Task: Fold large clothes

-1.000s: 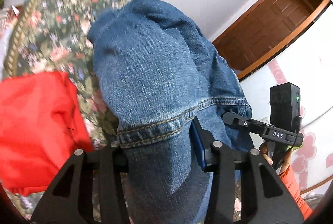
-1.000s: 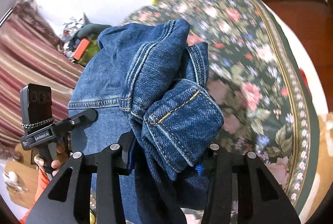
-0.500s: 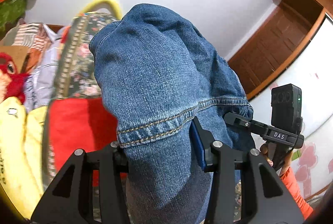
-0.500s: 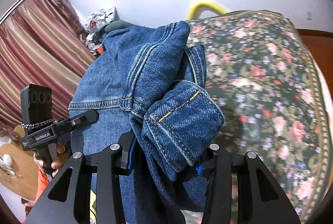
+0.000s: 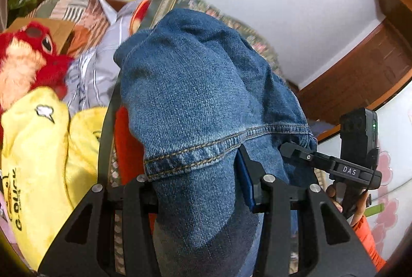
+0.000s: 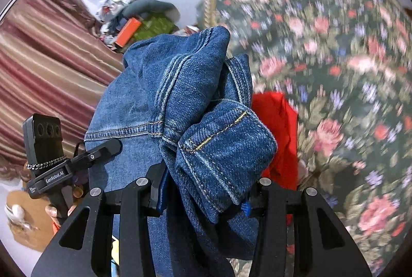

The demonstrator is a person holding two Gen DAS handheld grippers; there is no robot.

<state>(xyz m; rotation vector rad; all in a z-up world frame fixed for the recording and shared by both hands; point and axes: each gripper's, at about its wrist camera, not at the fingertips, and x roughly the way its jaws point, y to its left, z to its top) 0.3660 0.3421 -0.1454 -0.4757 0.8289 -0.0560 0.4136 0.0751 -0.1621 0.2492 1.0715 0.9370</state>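
Since the earlier frames both views have swung: red plush toy (image 5: 33,45) and yellow fleece garment (image 5: 43,161) now fill the left view's edge. Blue denim jeans (image 5: 200,102) hang bunched in the air between both tools, above the floral-patterned bed cover (image 6: 334,71). Left tool (image 5: 200,189) is clamped on a hemmed edge; right tool (image 6: 206,194) is clamped on a thick cuffed fold. Long axis appears to run tool to tool; neither is nearer. Only the right view shows the bed cover and red cloth (image 6: 278,127) below; the spread likely goes there.
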